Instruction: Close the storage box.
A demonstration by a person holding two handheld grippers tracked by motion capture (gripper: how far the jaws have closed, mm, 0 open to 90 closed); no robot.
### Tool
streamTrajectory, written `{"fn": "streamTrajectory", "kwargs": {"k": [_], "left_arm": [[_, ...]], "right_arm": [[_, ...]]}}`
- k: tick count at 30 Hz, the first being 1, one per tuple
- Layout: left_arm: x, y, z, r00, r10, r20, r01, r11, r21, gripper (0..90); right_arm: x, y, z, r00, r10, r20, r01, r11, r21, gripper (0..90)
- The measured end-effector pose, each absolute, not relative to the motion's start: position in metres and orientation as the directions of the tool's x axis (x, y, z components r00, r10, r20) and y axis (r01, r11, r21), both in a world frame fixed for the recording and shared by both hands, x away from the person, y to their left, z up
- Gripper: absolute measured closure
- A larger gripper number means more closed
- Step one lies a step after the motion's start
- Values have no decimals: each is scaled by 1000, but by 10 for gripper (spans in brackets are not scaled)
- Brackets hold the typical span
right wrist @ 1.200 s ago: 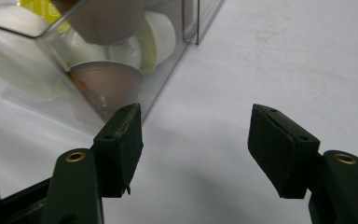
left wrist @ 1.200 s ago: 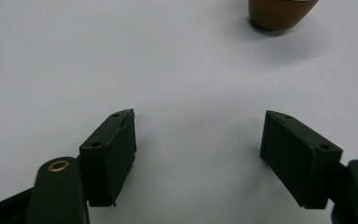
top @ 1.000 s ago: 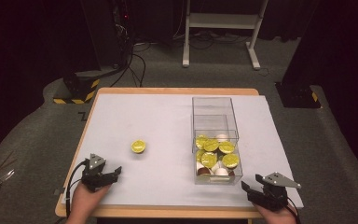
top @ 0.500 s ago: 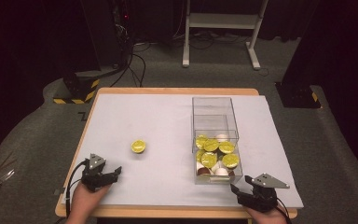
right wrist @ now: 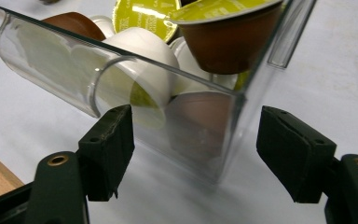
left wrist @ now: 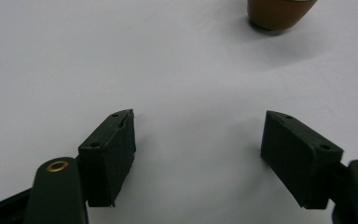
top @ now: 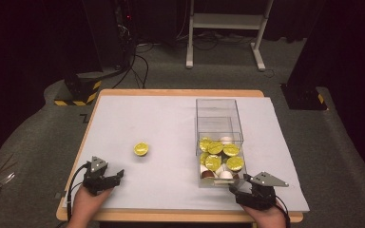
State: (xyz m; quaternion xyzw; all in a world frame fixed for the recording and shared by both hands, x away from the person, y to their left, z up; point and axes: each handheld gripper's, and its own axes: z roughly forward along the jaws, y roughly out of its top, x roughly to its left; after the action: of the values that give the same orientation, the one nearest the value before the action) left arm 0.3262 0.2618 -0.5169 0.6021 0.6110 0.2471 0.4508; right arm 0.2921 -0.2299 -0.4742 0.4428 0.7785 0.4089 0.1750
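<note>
My right tool (top: 240,186), jaws just opening wide, straddles the near corner of the clear box (top: 218,124) of capsules (top: 213,161) without gripping it, while my left tool (top: 115,175) rests open and empty on the tabletop (top: 161,118) near a lone capsule (top: 141,149).

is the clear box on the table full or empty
Partly full. The clear box holds coffee capsules piled at its near end; the far end looks bare. Brown and white capsules press against its near wall.

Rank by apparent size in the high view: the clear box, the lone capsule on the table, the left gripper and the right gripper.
1. clear box, clearly largest.
2. right gripper and left gripper: too alike to rank; both sit nearest the camera.
3. lone capsule, smallest.
</note>
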Motion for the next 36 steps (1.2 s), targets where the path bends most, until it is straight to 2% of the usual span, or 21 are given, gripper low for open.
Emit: {"fn": "streamTrajectory", "kwargs": {"k": [17, 28, 36], "left_arm": [[326, 262, -517, 137, 960, -244, 519, 141, 843, 263], [325, 261, -517, 122, 959, -256, 509, 161, 846, 265], [325, 261, -517, 125, 958, -259, 510, 162, 845, 266]], "right_arm": [[291, -222, -475, -540, 840, 52, 519, 284, 806, 260], [299, -216, -475, -516, 856, 34, 518, 281, 808, 175], [305, -212, -474, -504, 864, 13, 514, 288, 808, 149]]}}
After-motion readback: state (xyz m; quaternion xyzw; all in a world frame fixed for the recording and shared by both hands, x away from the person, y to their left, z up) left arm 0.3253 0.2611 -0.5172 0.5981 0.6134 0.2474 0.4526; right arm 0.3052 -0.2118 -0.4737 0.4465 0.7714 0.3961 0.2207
